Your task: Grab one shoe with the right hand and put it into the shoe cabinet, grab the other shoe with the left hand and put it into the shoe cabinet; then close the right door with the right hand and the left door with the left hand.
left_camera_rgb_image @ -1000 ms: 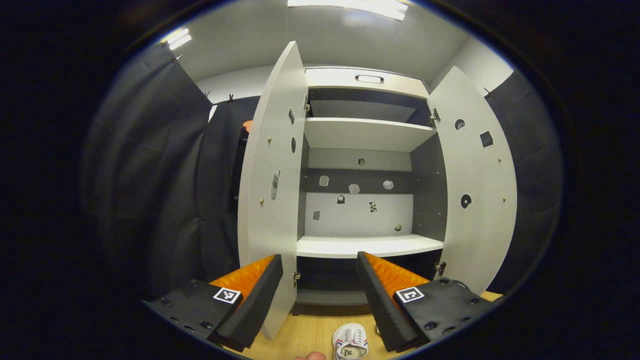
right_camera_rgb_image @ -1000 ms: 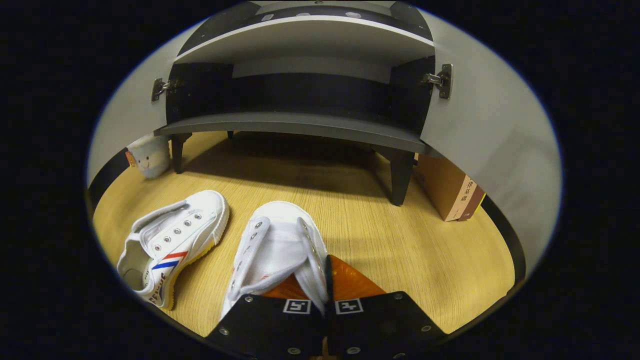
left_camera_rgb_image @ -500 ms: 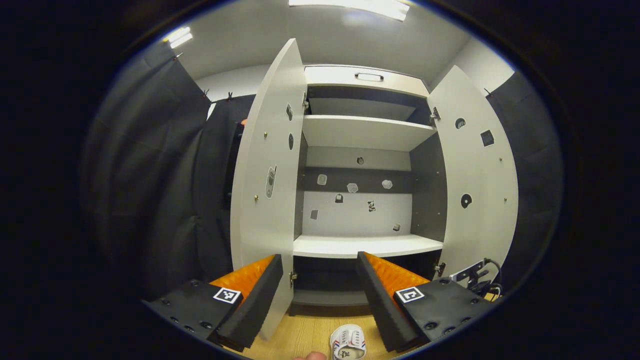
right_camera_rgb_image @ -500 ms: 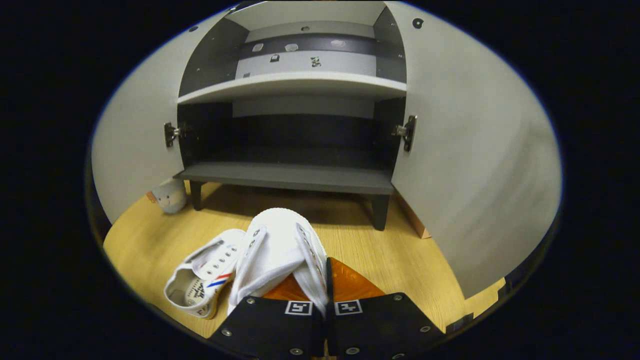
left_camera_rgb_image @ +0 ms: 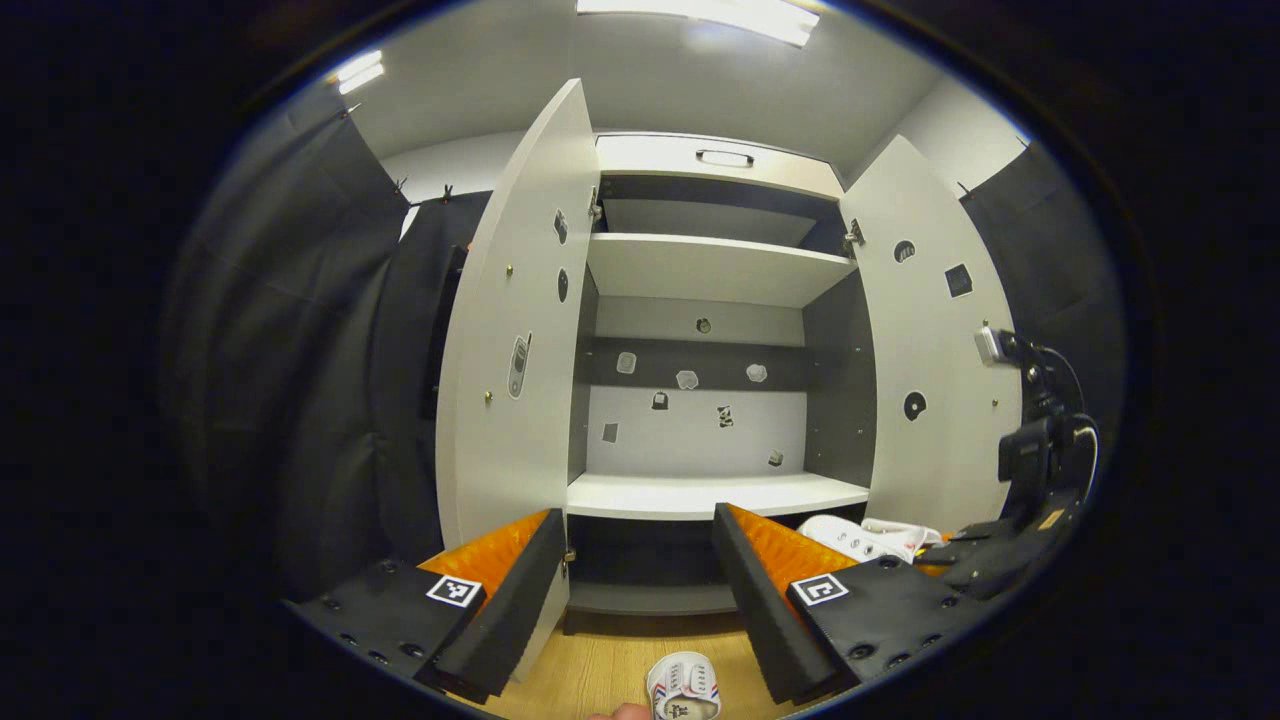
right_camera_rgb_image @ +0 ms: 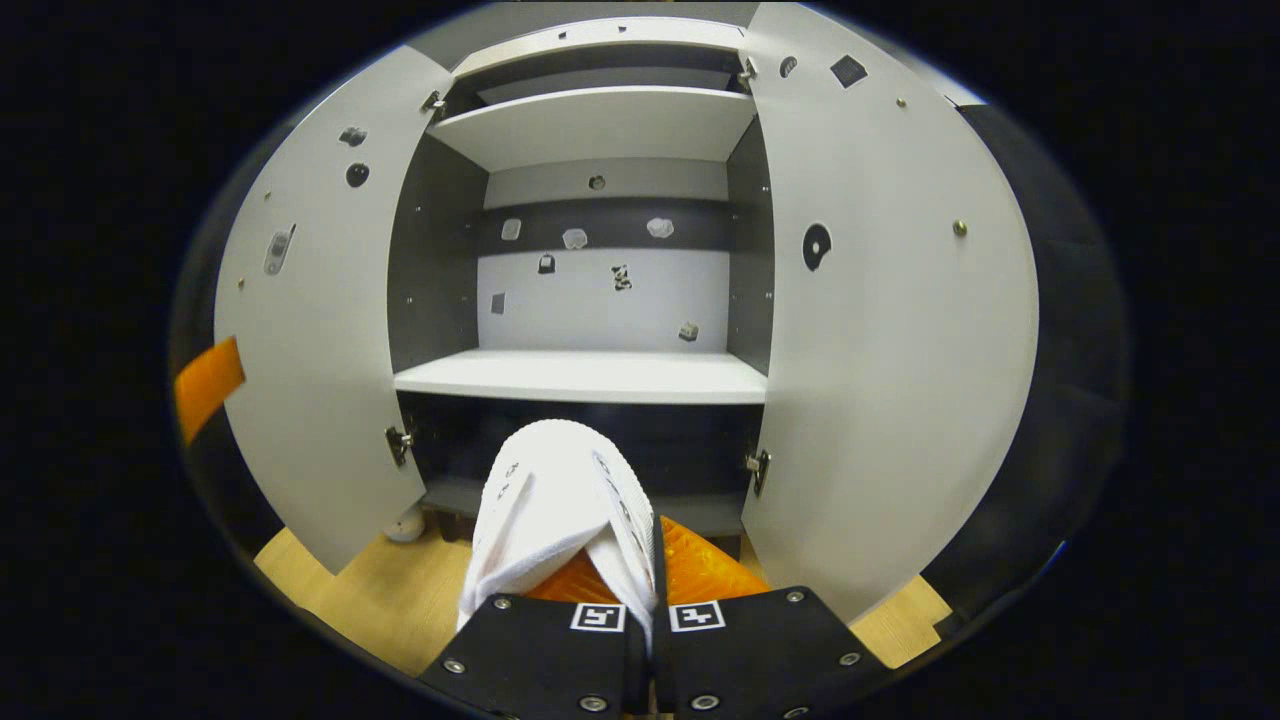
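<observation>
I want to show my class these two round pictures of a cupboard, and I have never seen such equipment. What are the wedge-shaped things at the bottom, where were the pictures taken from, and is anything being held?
A person holds a two-finger gripper in each hand, and a camera rides on each, looking along its fingers. In the left gripper view, the left gripper is open and holds nothing; below it one white shoe lies on the wooden floor. In the right gripper view, the right gripper pinches the other shoe by its side, lifted before the shoe cabinet, whose two doors stand open.
</observation>
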